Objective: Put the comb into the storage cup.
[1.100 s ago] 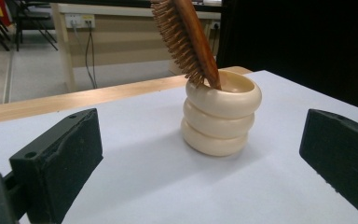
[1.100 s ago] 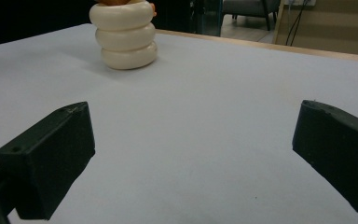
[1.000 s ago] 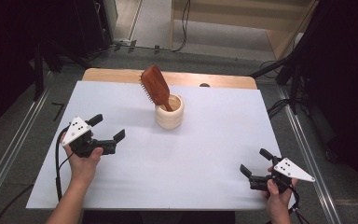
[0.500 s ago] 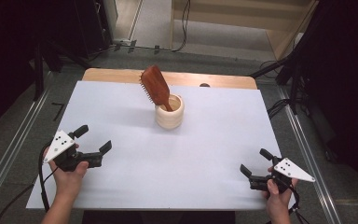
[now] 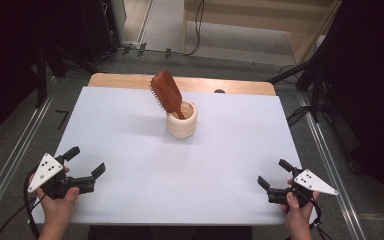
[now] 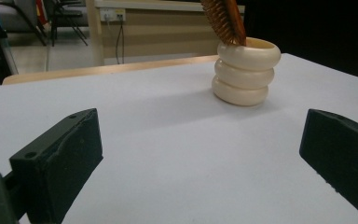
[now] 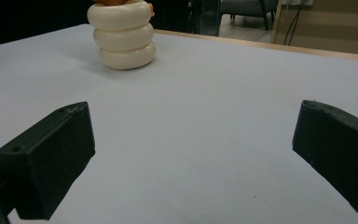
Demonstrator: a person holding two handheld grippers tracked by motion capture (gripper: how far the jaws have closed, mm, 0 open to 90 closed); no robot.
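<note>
Seemingly finished: the brown wooden hairbrush (image 5: 166,94) stood handle-down in the cream ringed ceramic cup (image 5: 182,120) at twelve o'clock on the white surface (image 5: 180,175), left claw (image 5: 86,171) and right claw (image 5: 275,179) both released, empty, well apart.

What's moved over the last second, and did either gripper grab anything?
The left gripper pulled back from mid-table toward the near left corner, jaws open and empty. Nothing was grabbed or let go. The right gripper stayed at the near right, open. The brush stands in the cup as before.
</note>
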